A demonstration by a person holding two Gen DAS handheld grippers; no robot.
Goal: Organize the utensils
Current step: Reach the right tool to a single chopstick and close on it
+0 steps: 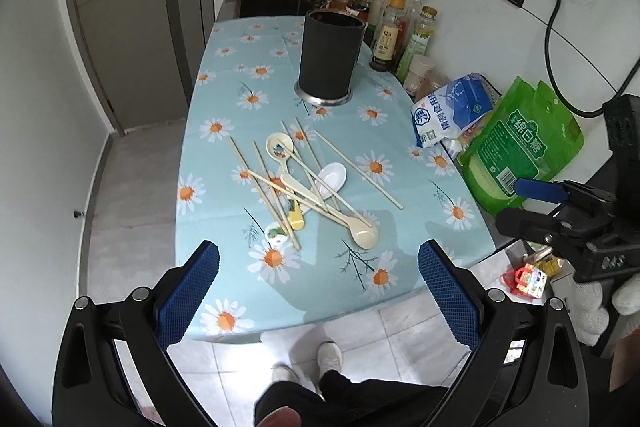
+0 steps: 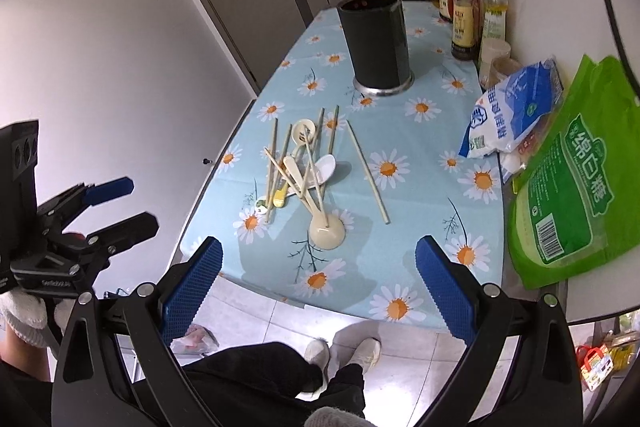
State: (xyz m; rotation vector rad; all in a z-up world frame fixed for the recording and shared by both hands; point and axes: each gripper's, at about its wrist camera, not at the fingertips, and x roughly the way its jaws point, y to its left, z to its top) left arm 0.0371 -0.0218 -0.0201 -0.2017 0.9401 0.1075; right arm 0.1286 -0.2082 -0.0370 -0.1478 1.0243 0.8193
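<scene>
I have both grippers up over the near edge of the surface (image 1: 224, 39), which wears a blue daisy-print cloth. The left gripper (image 1: 318, 287) has its jaws spread wide with nothing between them, and the right gripper (image 2: 318, 283) is the same: wide and empty.

The dark cylindrical holder (image 1: 330, 55) stands upright on a metal base toward the far end; I can see into its mouth only partly and cannot tell what is inside.

The utensils lie loose in a crossed heap in the middle: wooden chopsticks (image 1: 272, 187), a cream spoon (image 1: 362, 235), a white ceramic spoon (image 1: 332, 177), and a patterned spoon (image 1: 280, 147).

Along the wall side, a green bag (image 1: 520, 147) reads "绵白糖". Beside it lies a blue-and-white bag (image 1: 452, 111) whose print I cannot read fully. Behind them stand sauce bottles (image 1: 388, 39), labels too small.
</scene>
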